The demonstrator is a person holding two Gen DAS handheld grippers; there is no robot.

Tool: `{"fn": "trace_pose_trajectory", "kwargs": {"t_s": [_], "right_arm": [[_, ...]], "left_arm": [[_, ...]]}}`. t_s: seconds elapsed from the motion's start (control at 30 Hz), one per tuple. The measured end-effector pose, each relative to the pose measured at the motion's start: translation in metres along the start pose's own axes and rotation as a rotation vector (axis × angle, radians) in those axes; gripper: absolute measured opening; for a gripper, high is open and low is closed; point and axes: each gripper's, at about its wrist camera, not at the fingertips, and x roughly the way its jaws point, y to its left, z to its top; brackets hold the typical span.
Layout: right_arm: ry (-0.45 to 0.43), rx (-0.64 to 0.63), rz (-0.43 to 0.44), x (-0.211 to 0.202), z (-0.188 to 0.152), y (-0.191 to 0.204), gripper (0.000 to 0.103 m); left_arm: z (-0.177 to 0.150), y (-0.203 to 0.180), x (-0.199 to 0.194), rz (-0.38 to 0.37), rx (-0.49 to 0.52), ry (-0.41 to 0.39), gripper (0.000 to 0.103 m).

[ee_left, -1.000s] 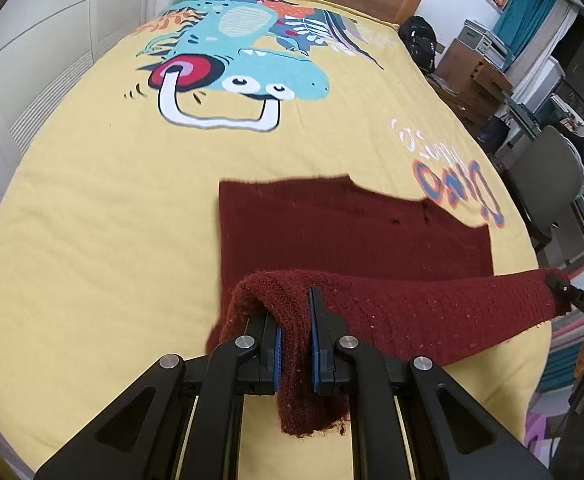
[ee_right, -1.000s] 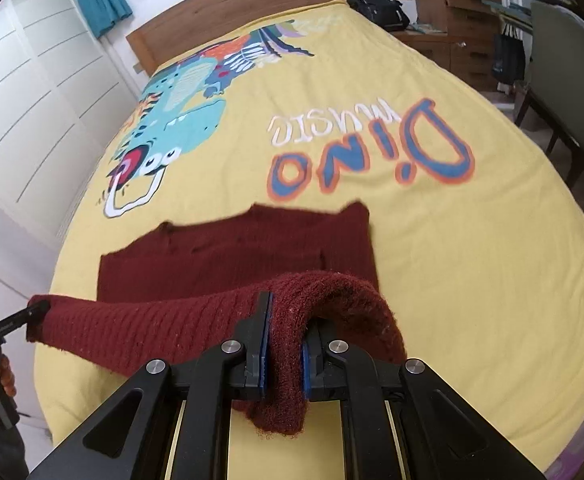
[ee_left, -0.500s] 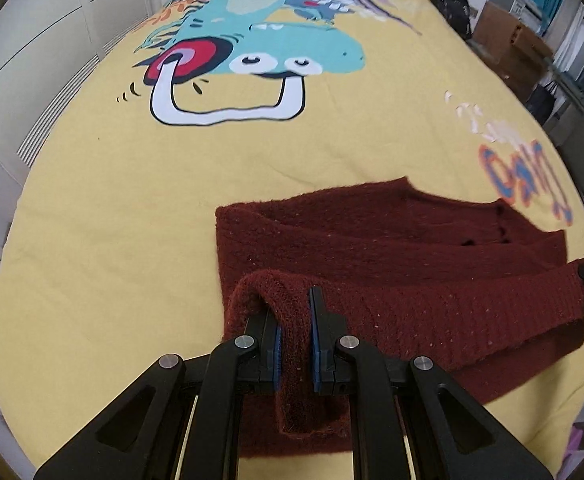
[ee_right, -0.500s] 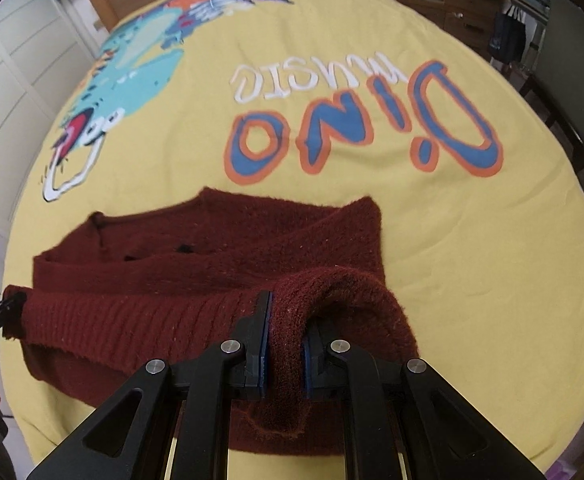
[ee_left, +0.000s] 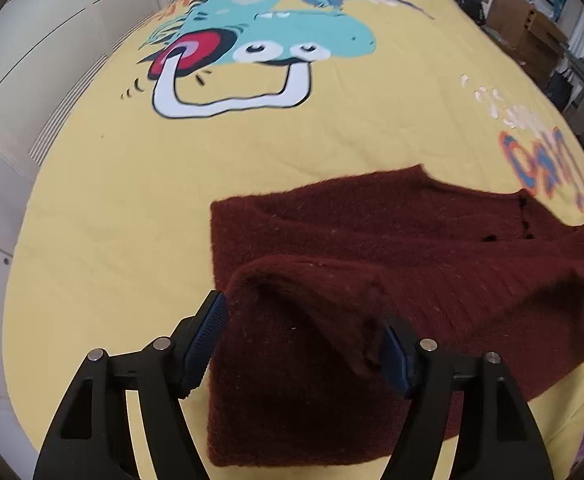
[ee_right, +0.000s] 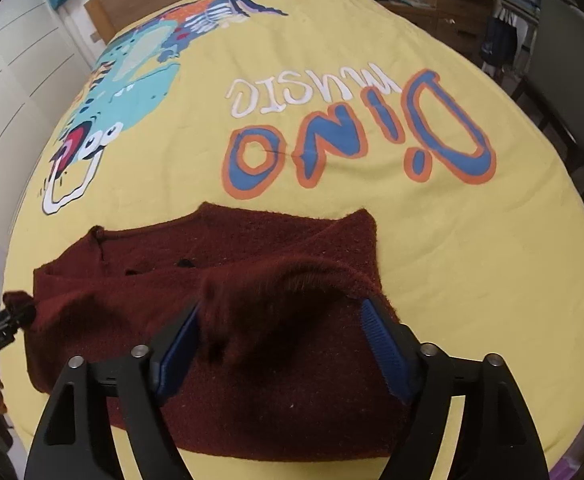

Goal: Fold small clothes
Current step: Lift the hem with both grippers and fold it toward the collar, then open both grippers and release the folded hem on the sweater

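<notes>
I am at the release step of a fold: the dark red knitted sweater (ee_left: 392, 248) lies on the yellow bed cover with its dinosaur print (ee_left: 132, 200), at the lower right of the left wrist view and the lower centre of the right wrist view, and its near edge is doubled over onto the rest.

The left hand-held gripper (ee_left: 300, 336) has just been opening; its blue pads (ee_left: 206, 328) stand apart, with a raised hump of the knit slack between them, no longer pinched. The right hand-held gripper (ee_right: 284, 336) has also just been opening, and its jaws stand wide with a peaked fold of the same cloth (ee_right: 292, 280) loose between them. Neither one clamps the fabric now, as far as I can see.

The sweater's long axis runs across both frames, left to right. In the right wrist view a seam or neckline (ee_right: 100, 248) sits toward the upper left of the garment; I cannot tell which end is the collar.

I judge the next move calls for lifting both grippers clear without dragging the fuzzy knit, which may cling to the pads. The humps should then settle flat. After that I would likely need a fresh grip at one short end to fold across the long axis.
</notes>
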Motion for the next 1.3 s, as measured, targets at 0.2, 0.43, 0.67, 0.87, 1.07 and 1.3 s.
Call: {"fn": "trace_pose_trajectory", "kwargs": {"t_s": [0.2, 0.43, 0.67, 0.87, 1.07, 1.3], "right_arm": [[-0.033, -0.065, 0.001, -0.013, -0.011, 0.023, 0.09], [-0.06, -0.231, -0.024, -0.005, -0.045, 0.072, 0.102], [-0.055, -0.283, -0.054, 0.027, -0.089, 0.092, 0.102], [-0.026, -0.233, -0.093, 0.051, -0.102, 0.066, 0.102], [-0.034, -0.14, -0.087, 0.049, -0.098, 0.019, 0.102], [-0.019, -0.08, -0.05, 0.055, -0.101, -0.003, 0.103]], "left_arm": [[-0.002, -0.013, -0.022, -0.02, 0.028, -0.063, 0.096], [-0.023, -0.051, -0.026, -0.037, 0.117, -0.129, 0.102], [-0.056, -0.079, 0.003, -0.028, 0.205, -0.11, 0.102], [-0.073, -0.069, 0.037, 0.018, 0.211, -0.062, 0.102], [-0.08, -0.032, 0.04, -0.015, 0.151, -0.075, 0.102], [-0.082, -0.025, 0.043, -0.017, 0.146, -0.081, 0.102]]}}
